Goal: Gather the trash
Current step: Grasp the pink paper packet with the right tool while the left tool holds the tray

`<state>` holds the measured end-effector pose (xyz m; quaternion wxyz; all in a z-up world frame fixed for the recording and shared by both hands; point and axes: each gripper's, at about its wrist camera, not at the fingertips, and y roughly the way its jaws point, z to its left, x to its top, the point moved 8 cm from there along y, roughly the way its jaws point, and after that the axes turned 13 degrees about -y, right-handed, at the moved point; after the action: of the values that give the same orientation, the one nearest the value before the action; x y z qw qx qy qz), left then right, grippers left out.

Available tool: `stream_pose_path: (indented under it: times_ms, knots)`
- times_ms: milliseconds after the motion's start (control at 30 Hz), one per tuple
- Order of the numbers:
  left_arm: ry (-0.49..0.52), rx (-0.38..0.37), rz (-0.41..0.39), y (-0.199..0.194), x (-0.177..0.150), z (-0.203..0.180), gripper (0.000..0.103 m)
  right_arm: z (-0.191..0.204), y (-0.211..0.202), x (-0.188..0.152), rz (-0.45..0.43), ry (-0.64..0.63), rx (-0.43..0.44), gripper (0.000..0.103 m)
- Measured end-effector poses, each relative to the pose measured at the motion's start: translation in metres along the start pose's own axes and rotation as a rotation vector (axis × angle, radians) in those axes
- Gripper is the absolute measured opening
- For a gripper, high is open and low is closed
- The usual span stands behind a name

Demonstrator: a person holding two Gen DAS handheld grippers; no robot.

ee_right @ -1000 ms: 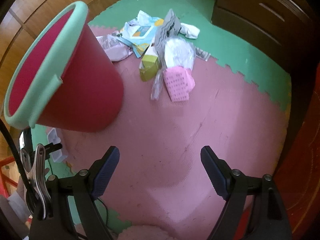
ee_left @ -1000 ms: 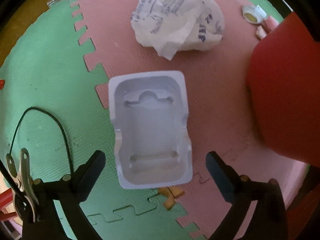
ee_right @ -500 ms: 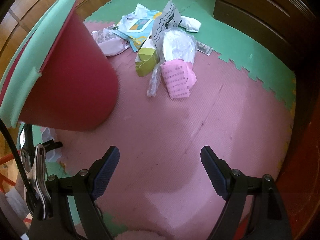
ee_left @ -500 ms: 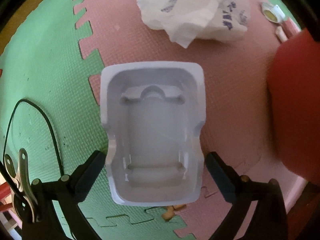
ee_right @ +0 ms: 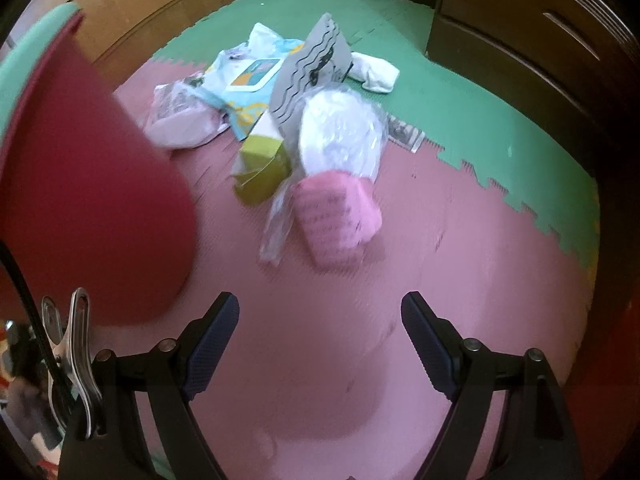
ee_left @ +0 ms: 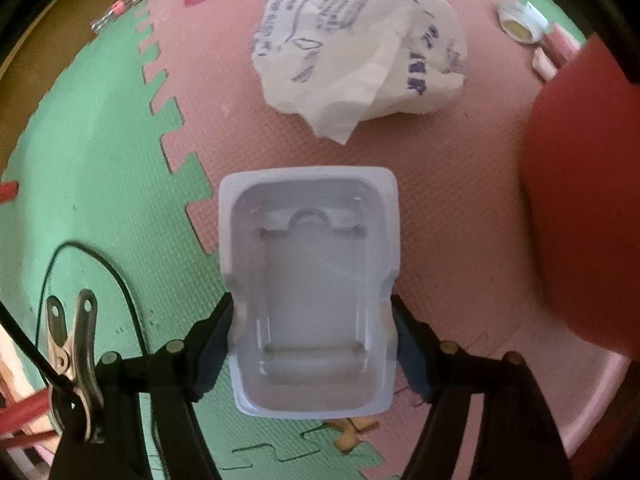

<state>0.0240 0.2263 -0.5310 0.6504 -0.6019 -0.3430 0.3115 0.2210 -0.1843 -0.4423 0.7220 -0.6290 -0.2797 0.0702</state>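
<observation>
Across the seam where the green and pink floor mats lock together, the left gripper has closed in on the white plastic tray. A second ago its fingers stood wide with the tray lying ahead of them; now both pads press the tray's narrowed near sides, so it looks gripped, though nothing shows it lifted off the mat yet. That suggests the pickup is made and the carry to the red bin, just to the right, comes next.

The left view alone shows the crumpled printed paper beyond the tray and small scraps near the mat's far right edge.

The right view alone shows the right gripper, fingers spread and empty over bare pink mat, and the bin's green rim at the left. It has drifted nearer the main heap: a pink packet, a yellow-green box, clear bags and a blue-and-white wrapper, lying near the pink mat's far edge.
</observation>
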Motion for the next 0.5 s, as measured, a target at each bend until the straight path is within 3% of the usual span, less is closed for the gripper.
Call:
stream_pose_path:
  times_ms: [267,467,500]
  knots:
    - [-0.044,0.004,-0.022,-0.009,-0.024,0.020,0.075,-0.019,0.063,0.023,0.038,0.039,0.006,0.082]
    - [-0.068,-0.023,-0.040,-0.048,-0.024,0.034,0.075,-0.026,0.085,0.036,0.046,0.056,-0.004,0.068]
    - [-0.073,-0.030,-0.044,-0.051,-0.023,0.033,0.075,-0.026,0.087,0.036,0.049,0.055,-0.004,0.062]
